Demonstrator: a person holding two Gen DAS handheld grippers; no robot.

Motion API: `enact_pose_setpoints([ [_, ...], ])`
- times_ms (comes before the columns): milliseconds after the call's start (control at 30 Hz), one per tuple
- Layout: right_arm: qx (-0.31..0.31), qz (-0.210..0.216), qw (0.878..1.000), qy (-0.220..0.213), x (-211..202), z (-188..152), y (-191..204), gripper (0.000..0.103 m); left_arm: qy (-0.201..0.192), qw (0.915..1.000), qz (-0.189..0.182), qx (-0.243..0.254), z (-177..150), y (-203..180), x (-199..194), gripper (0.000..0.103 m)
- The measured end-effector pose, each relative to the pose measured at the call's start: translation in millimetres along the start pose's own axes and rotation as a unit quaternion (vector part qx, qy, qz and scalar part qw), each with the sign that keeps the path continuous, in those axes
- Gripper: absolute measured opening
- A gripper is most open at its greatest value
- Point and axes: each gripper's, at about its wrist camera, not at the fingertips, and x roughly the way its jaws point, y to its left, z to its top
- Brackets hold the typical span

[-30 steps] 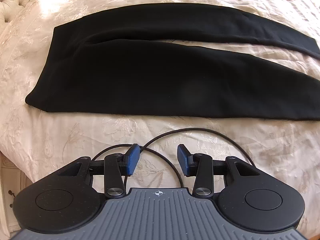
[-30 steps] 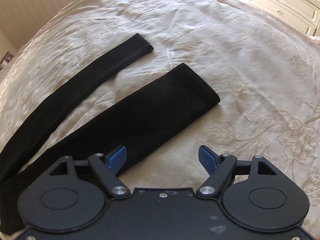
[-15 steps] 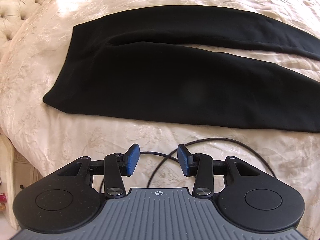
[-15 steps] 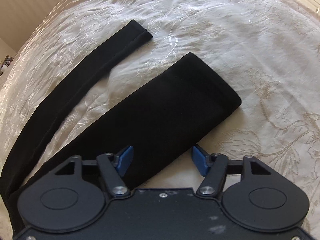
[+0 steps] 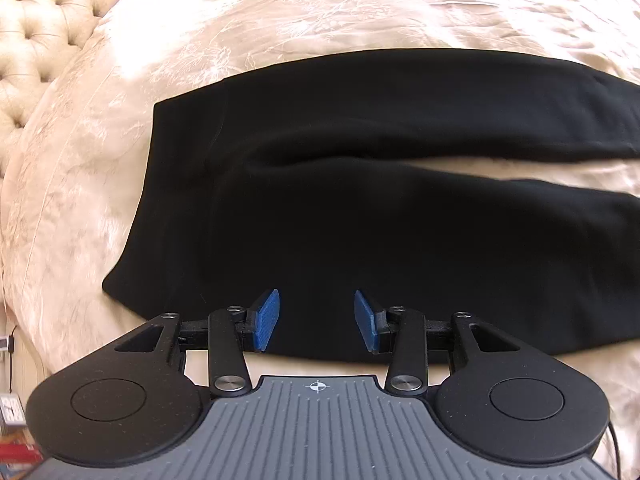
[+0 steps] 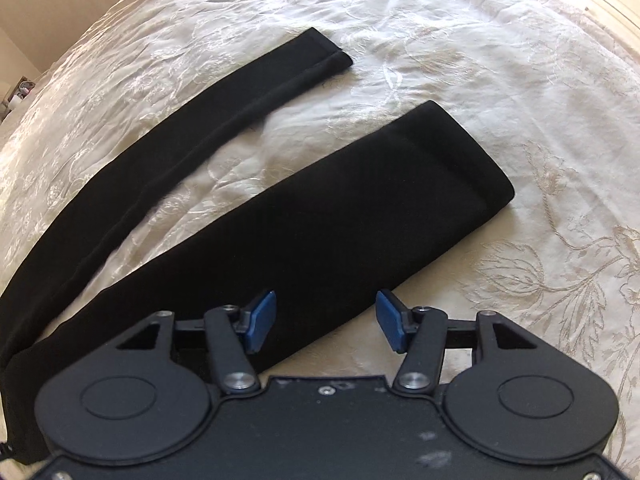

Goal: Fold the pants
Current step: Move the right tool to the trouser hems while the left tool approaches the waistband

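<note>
Pants (image 5: pixel 360 232): we find them flat on the bed (image 5: pixel 80 200), waist end to the left, both legs running off to the right.
Legs: near leg (image 6: pixel 320 220) and far leg (image 6: pixel 200 108) lie apart, bedcover between them, joined at the left.
Headboard (image 5: pixel 36 40): upper left, beyond the waist end.
Left claw (image 5: pixel 316 322): we see it over the near edge of the pants, close to the waist, fabric behind its parted fingers.
Right claw (image 6: pixel 326 320): over the near leg's near edge, short of the cuff (image 6: pixel 472 168); bare bed to its right.
</note>
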Motion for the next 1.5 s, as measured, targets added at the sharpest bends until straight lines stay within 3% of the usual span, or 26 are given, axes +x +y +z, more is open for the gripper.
enact_pose_setpoints([
  [167, -0.029, 0.019, 0.999, -0.002, -10, -7, 47, 0.057, 0.034, 0.9994, -0.008, -0.003, 16, 13, 43, 0.041],
  [300, -0.079, 0.054, 0.995, 0.003, -10, -10, 99, 0.057, 0.079, 0.9966, -0.021, 0.012, -1, 20, 77, 0.043],
  [467, -0.124, 0.088, 0.988, 0.007, -2, -9, 161, 0.057, 0.069, 0.9952, -0.024, 0.065, -15, 15, 77, 0.042],
  [567, -0.131, 0.091, 0.987, 0.008, 5, -2, 183, 0.057, 0.068, 0.9948, -0.035, 0.067, -10, 17, 68, 0.042],
  [700, -0.132, 0.08, 0.988, 0.002, 23, 32, 203, 0.057, 0.055, 0.9966, -0.057, 0.025, 10, 30, 54, 0.042],
  [833, -0.117, 0.068, 0.991, 0.0, 44, 74, 214, 0.057, 0.022, 0.9986, -0.047, 0.013, 35, 32, 40, 0.042],
  [1200, 0.018, 0.014, 0.999, 0.035, 119, 175, 231, 0.059, 0.009, 0.9991, -0.04, 0.007, 77, 15, 36, 0.042],
  [1367, 0.041, -0.036, 0.996, 0.066, 152, 191, 240, 0.059, 0.016, 0.999, -0.041, 0.003, 84, 27, 41, 0.042],
  [1500, 0.045, -0.067, 0.991, 0.105, 174, 183, 237, 0.056, 0.015, 0.9988, -0.046, -0.001, 95, 34, 46, 0.042],
])
